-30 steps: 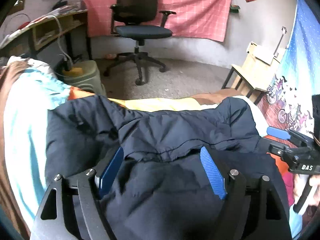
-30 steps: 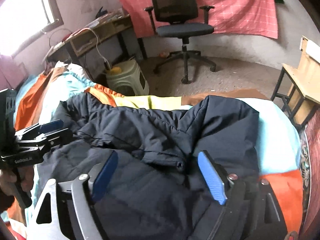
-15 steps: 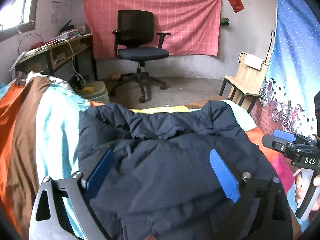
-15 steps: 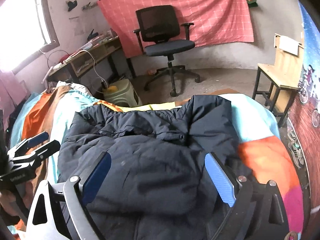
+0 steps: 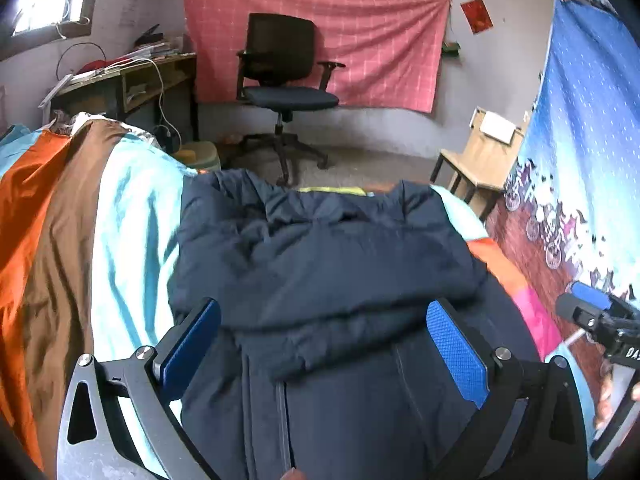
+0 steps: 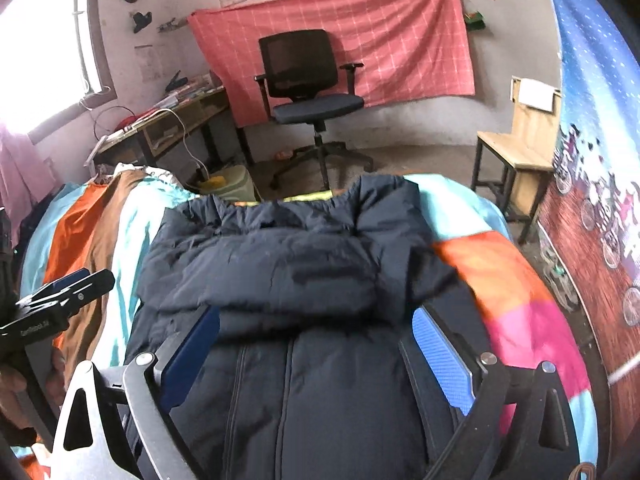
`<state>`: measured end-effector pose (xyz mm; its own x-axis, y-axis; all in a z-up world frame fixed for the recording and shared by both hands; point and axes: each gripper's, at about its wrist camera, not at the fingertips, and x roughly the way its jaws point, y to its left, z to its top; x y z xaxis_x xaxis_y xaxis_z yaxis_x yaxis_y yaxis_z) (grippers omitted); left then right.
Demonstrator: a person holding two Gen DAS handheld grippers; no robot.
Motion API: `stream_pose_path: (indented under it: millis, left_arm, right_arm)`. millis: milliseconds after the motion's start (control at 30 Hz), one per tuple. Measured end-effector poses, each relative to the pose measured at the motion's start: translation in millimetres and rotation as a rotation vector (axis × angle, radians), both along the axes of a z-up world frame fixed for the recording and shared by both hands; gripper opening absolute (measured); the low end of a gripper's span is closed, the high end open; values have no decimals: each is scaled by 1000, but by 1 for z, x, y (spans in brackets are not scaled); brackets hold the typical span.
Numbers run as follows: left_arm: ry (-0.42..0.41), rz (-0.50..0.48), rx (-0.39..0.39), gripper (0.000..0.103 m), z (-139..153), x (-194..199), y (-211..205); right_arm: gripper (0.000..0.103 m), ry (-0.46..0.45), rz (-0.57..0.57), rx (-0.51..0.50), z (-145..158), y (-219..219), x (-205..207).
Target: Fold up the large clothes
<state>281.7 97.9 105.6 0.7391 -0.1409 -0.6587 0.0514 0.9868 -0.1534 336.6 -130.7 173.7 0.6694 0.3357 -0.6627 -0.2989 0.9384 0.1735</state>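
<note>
**One padded jacket on the bed, both grippers empty**

We see one dark navy jacket [image 5: 320,264] lying on the bed [image 5: 132,216], across a bedcover of orange, brown and light blue stripes. Its far part is doubled over toward us, so a thick roll lies across the middle, and the zipper [image 5: 282,420] runs down the near part.

Our left gripper [image 5: 324,344] hangs above the near part of the jacket with its fingers [image 5: 456,344] spread wide and nothing between them. Our right gripper [image 6: 316,352] is the same: fingers [image 6: 440,356] wide apart, empty, above the near half.

We judge that the jacket is soft, puffy and rather light, with a smooth shell that may slide between the pads. It will spring open again after a fold. We think the best hold is at the two near corners of the hem or at the side seams, where the filling is thinner.

We count one jacket, two grippers, one office chair [image 6: 312,88] and one wooden chair [image 6: 516,148].
</note>
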Motion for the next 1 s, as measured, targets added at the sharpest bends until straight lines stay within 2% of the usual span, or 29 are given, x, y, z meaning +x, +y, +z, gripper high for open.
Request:
stream_pose_path:
  millis: [233, 433, 667, 867, 1000]
  left_arm:
    - [43, -20, 46, 101, -17, -30, -12]
    - [41, 16, 79, 101, -32, -55, -20]
    - [42, 42, 127, 101, -48, -79, -31]
    - [71, 55, 159, 101, -71, -93, -38]
    - [58, 70, 172, 101, -85, -106, -39]
  right_arm:
    - [98, 6, 79, -65, -3, 1, -32]
    - [98, -2, 141, -59, -14, -6, -51]
    - [98, 6, 195, -58, -44, -18, -65]
    - [99, 44, 233, -99, -74, -34, -73]
    - [99, 59, 268, -111, -92, -46, -81]
